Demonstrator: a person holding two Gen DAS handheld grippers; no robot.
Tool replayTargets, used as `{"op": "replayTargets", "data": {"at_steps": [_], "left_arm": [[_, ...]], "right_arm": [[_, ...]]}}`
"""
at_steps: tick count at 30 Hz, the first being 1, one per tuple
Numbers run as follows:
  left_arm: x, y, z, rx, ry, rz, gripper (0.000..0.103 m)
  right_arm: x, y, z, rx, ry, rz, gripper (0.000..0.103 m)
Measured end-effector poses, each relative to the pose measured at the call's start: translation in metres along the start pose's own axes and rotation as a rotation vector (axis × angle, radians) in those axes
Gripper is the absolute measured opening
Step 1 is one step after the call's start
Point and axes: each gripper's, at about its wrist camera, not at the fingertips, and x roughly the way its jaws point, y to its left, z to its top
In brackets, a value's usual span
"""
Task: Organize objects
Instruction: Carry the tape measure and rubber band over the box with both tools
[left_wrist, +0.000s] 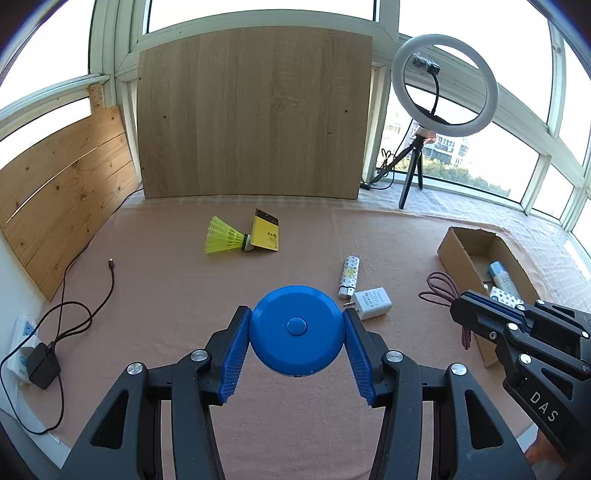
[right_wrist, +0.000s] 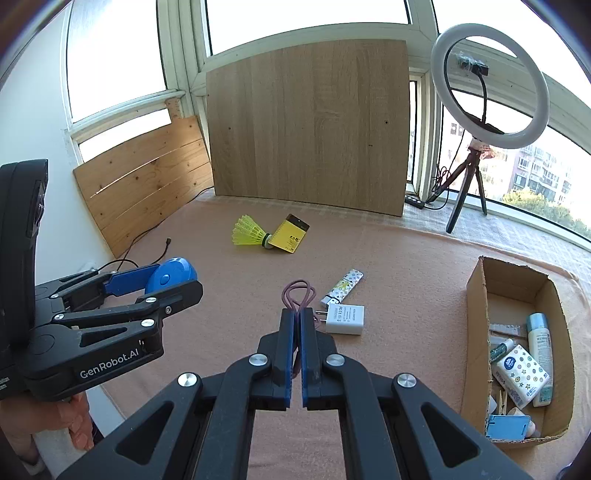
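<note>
My left gripper (left_wrist: 297, 314) is shut on a round blue tape measure (left_wrist: 295, 330) and holds it above the pink table cloth; it also shows in the right wrist view (right_wrist: 170, 275). My right gripper (right_wrist: 297, 312) is shut on a looped maroon cord (right_wrist: 298, 293), whose loops stick out past the fingertips; the cord also shows in the left wrist view (left_wrist: 441, 288). A cardboard box (right_wrist: 476, 295) at the right holds several small items. On the cloth lie a white charger (right_wrist: 345, 319), a patterned lighter (right_wrist: 341, 286), a yellow shuttlecock (right_wrist: 249, 230) and a yellow notepad (right_wrist: 290, 238).
A wooden board (right_wrist: 310, 125) leans at the back and a slatted panel (right_wrist: 147, 184) at the left. A ring light on a tripod (right_wrist: 487, 88) stands at the back right. A black cable (left_wrist: 74, 295) and power strip (left_wrist: 22, 343) lie at the left edge.
</note>
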Motion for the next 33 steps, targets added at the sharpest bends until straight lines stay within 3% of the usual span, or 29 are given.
{"op": "replayTargets", "data": {"at_steps": [17, 33], "left_arm": [[0.038, -0.103, 0.028, 0.124, 0.017, -0.085, 0.053], [0.079, -0.268, 0.037, 0.289, 0.053, -0.240, 0.053]], "right_arm": [[-0.022, -0.088, -0.008, 0.115, -0.031, -0.085, 0.003], [-0.073, -0.219, -0.044, 0.293, -0.045, -0.248, 0.003]]}}
